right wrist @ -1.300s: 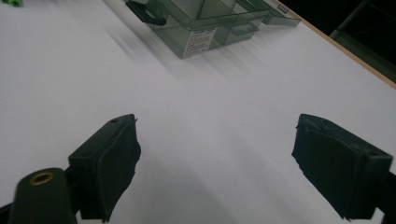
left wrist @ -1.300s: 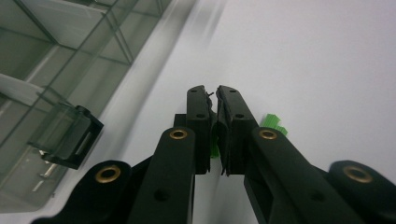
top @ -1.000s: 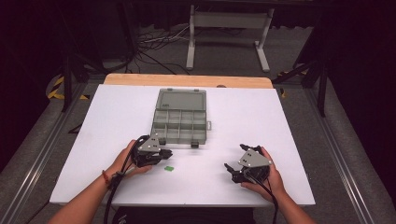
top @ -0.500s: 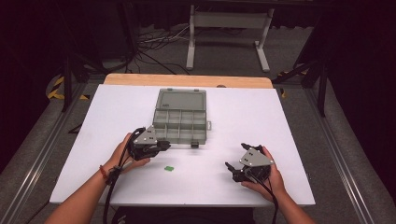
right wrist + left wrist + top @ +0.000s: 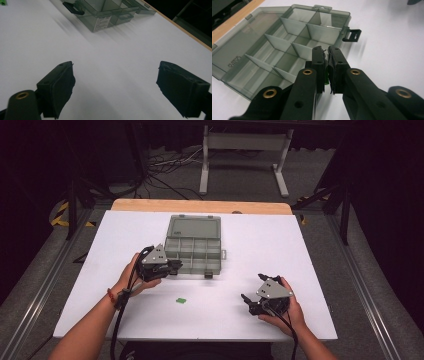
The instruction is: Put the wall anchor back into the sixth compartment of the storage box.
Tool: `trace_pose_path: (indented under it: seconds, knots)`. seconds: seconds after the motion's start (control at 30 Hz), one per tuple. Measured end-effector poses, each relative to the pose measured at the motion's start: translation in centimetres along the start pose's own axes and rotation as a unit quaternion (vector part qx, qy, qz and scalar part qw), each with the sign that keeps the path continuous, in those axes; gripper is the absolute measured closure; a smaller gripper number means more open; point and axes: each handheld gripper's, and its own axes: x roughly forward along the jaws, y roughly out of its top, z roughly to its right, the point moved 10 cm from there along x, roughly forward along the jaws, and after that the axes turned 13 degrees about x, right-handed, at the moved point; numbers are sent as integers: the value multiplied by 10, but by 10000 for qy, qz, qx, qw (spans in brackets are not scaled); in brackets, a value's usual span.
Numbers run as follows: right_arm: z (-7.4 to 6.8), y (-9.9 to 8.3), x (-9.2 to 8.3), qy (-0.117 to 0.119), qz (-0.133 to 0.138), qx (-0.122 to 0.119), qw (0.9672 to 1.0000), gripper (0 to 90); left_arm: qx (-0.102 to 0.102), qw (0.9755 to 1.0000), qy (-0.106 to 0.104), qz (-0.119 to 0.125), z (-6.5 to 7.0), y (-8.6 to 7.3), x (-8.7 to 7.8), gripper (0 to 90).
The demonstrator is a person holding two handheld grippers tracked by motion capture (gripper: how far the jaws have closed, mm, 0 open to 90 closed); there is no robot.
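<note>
High view: a white table [image 5: 300, 250] with an open grey plastic organiser box [image 5: 194, 244] near its middle, lid laid flat toward the far edge, tray divided into small compartments. A person's forearms come in from the bottom edge, each hand holding a black two-jaw gripper.

Left gripper [image 5: 172, 266] is held at the tray's near left corner, its tip over the box edge. Left gripper view: its jaws are nearly together, pinching a small green piece [image 5: 326, 79] between the pads, with the compartments [image 5: 287, 50] just beyond the tips and the box's black latch [image 5: 352, 35] to the right.

Another small green piece [image 5: 180, 300] lies on the table, between the two hands and nearer the person than the box.

Right gripper [image 5: 248, 300] rests near the table's near right side, well apart from the box. Right gripper view: its jaws stand wide apart with nothing between them, bare tabletop ahead and the box farther off.
</note>
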Motion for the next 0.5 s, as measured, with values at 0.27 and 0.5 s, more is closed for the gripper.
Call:
trace_pose_path:
  seconds: [0.27,0.5]
  knots:
    - [-1,-1,0,24,-15,48,10000,147,-89,9999,11,-109,-13,1,9,843]
    - [-1,-1,0,46,-20,41,10000,148,-183,9998,14,-121,-19,2,15,843]
